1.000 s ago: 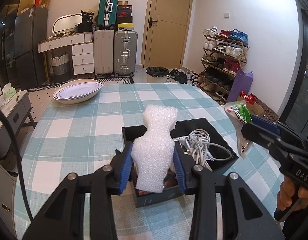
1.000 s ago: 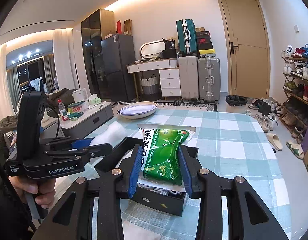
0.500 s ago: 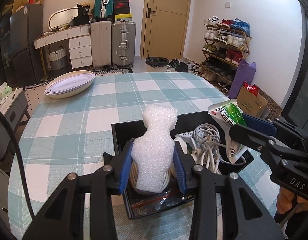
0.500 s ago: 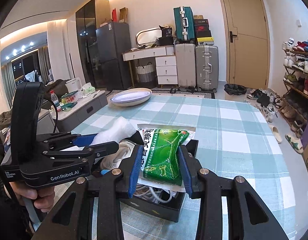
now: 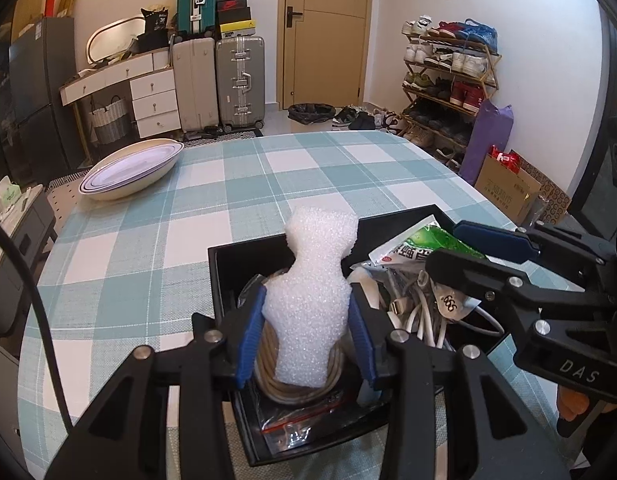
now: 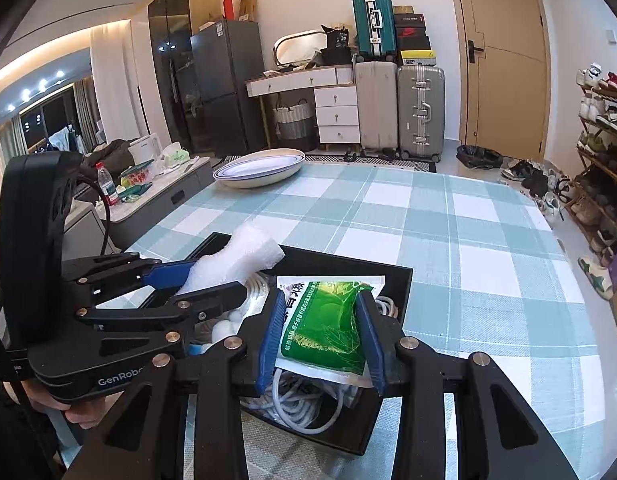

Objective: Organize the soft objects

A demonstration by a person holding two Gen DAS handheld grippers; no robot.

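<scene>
Left gripper (image 5: 306, 334) clamped on a white bubbly foam-wrap piece (image 5: 312, 300), blue pads pressed into its wider lower body on both sides. Foam piece held with its long axis running straight out along the fingers, narrow waist and flared top end pointing away toward the far edge of the table, lower end down over a coil of beige rope (image 5: 296, 384) inside the shallow black rectangular tray (image 5: 248, 256). From the right wrist view, same foam piece (image 6: 236, 260) seen sideways, angled up and to the right over the tray's left-hand part, the left gripper (image 6: 200, 282) gripping it there.

Right gripper (image 6: 320, 336) closed tight on a green-and-white printed plastic packet (image 6: 328, 320), pads squeezing its two side edges so the film buckles between them. Packet's long axis in line with the fingers, white printed top edge pointing toward the tray's far rim (image 6: 348, 258), lower end hanging just over a tangle of white cables (image 6: 304, 408). In the left wrist view, packet (image 5: 424, 244) tilted over the right-hand part of the tray, right gripper (image 5: 448, 250) reaching in from the right edge of the table.

Tray sitting near the front edge of the teal-and-white checked tablecloth (image 5: 228, 184). Stacked white oval dishes (image 5: 128, 168) at the far left corner, well apart from the tray.
</scene>
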